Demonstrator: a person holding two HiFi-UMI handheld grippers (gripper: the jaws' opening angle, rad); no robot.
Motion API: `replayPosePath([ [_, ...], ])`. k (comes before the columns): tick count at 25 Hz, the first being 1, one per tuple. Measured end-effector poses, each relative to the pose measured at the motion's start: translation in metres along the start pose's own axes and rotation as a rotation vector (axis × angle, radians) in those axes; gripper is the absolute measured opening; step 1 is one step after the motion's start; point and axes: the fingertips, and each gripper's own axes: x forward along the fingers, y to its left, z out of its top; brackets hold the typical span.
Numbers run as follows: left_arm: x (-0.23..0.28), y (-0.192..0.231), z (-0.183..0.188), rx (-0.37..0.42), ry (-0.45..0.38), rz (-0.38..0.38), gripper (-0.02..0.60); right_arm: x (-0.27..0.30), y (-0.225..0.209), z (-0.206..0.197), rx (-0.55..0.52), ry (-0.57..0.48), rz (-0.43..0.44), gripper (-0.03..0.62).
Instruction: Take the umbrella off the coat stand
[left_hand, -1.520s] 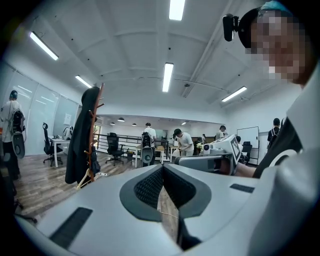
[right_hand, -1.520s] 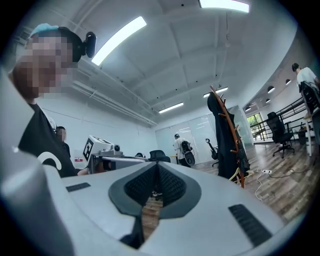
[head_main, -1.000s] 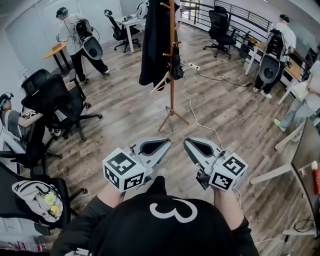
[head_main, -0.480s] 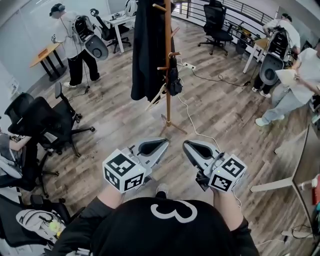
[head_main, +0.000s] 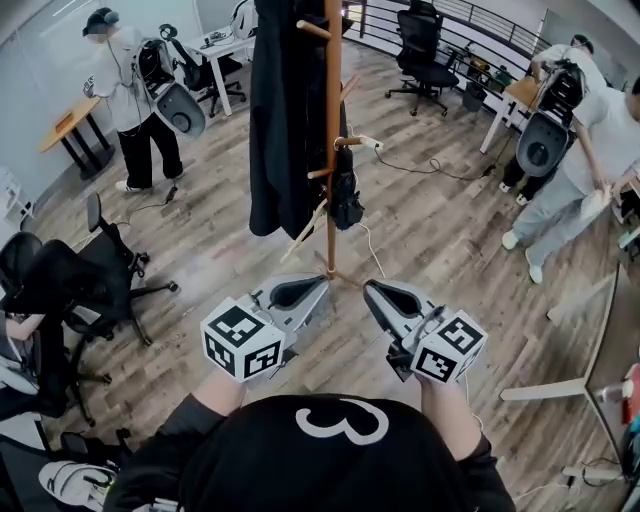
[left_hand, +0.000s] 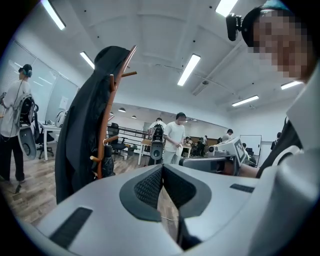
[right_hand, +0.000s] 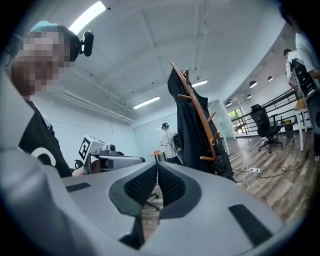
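Note:
A wooden coat stand rises straight ahead with a long black coat draped on its left side. A folded black umbrella hangs from a low peg on the stand's right. My left gripper and right gripper are held side by side, a little short of the stand's base, both shut and empty. In the left gripper view the stand and umbrella lie left of the jaws. In the right gripper view the stand and umbrella lie right of them.
Black office chairs stand on the left. A white cable runs across the wood floor behind the stand. People with equipment stand at the far left and right. A desk leg is on the right.
The coat stand has come closer and larger in the head view as I walked toward it. Both grippers kept their side-by-side pose and stayed shut.

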Motion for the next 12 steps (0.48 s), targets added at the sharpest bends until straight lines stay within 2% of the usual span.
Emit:
replayPosePath([
  [8,0.040,0.050,0.005,-0.027,-0.002,0.020,0.017,0.034,-0.054,0.003,-0.032,0.028,-0.014,0.028],
  [12,0.064,0.079,0.011,-0.015,0.009,0.058,0.016,0.052,-0.093,0.009,-0.031,0.038,0.002,0.028],
])
